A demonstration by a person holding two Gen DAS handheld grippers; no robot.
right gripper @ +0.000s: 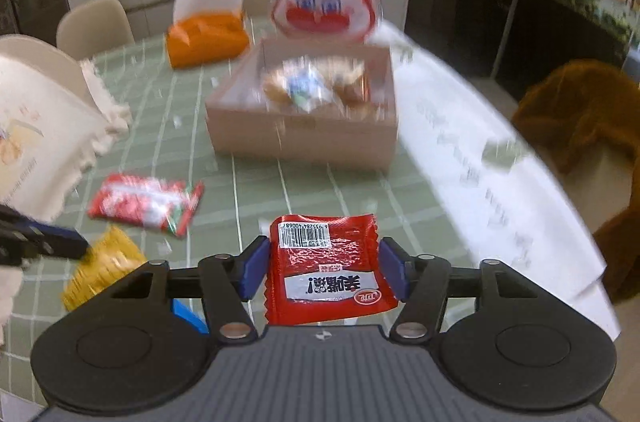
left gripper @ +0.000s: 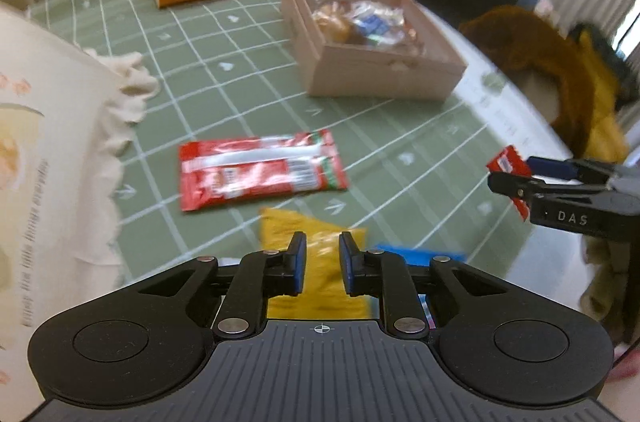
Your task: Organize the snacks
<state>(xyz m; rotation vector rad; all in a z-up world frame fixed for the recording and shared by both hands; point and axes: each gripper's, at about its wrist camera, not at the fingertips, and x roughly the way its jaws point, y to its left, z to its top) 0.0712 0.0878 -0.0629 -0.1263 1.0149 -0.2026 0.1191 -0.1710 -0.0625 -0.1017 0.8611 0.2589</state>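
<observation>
Red snack packet (right gripper: 329,268) sits clamped between right gripper (right gripper: 323,267) jaws.

Your right gripper (right gripper: 324,268) holds a small red sachet (right gripper: 326,272) flat between its jaws, barcode end forward. A long red packet (left gripper: 260,174) lies flat on the table (left gripper: 240,82), a yellow packet (left gripper: 316,262) and blue packet (left gripper: 420,256) nearer you. The open beige box (left gripper: 372,78) already contains wrapped snacks (left gripper: 360,24).

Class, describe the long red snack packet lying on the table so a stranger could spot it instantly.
Start at the open cardboard box on the green checked tablecloth. Nearer the camera lies the long red packet, flat. Unlike the yellow packet beside it, it has a white central stripe.
</observation>
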